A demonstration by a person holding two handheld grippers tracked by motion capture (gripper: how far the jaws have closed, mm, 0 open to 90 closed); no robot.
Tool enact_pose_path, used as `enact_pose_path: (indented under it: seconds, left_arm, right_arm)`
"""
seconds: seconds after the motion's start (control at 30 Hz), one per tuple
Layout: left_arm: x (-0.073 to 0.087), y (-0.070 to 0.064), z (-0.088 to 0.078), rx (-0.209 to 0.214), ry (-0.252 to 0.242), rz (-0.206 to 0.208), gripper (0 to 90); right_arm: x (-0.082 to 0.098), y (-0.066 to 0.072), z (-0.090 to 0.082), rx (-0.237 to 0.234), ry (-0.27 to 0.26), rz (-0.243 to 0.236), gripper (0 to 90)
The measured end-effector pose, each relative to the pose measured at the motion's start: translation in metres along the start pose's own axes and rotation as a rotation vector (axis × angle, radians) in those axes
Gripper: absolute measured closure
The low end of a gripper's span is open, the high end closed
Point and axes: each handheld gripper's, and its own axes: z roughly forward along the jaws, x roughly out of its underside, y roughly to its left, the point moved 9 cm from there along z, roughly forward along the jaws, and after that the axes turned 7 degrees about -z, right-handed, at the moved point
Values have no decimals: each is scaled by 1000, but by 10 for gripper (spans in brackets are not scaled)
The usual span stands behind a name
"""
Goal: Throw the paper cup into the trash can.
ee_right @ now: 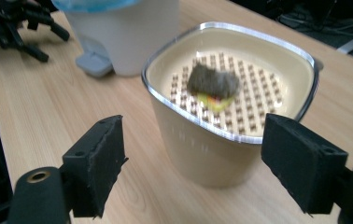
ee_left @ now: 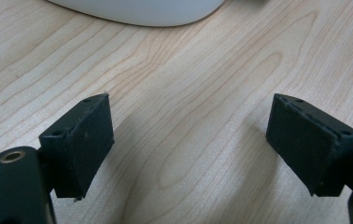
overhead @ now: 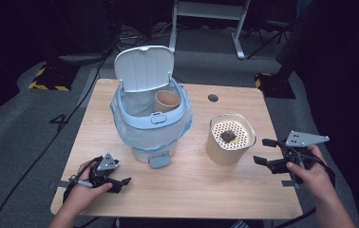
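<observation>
A white pedal bin [overhead: 144,137] with a blue liner stands mid-table, its lid [overhead: 144,69] raised. A cardboard tube [overhead: 167,99] rests inside it. To its right is a cream container [overhead: 222,152] with a perforated insert; a dark lump [overhead: 228,137] with a bit of yellow-green under it lies on the insert. My right gripper [overhead: 261,151] is open, just right of the container. In the right gripper view its jaws [ee_right: 193,158] flank the container [ee_right: 202,149] without touching it. My left gripper [overhead: 123,184] rests open at the front left, empty [ee_left: 191,140].
The bin's grey pedal [overhead: 159,160] sticks out toward the front edge of the wooden table [overhead: 192,190]. A dark cable hole [overhead: 212,98] sits at the back of the tabletop. White desk legs and cables stand on the floor beyond.
</observation>
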Motion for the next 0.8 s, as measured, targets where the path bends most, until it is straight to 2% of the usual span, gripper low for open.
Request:
enact_pose_path:
  seconds: [0.17, 0.37, 0.47, 0.6, 0.8]
  left_arm:
    - [0, 0, 0, 0, 0, 0, 152]
    - [1, -1, 0, -4, -3, -13, 155]
    - [1, -1, -1, -4, -3, -17, 158]
    - [1, 0, -1, -8, -7, -20, 174]
    - [1, 1, -2, -13, -15, -33, 200]
  right_arm:
    - [32, 3, 5, -6, 29, 37, 219]
    - [73, 5, 22, 8, 101, 46, 213]
    - [93, 9, 33, -4, 136, 58, 208]
    - [111, 14, 45, -16, 172, 67, 203]
    - [129, 16, 58, 16, 213, 86, 193]
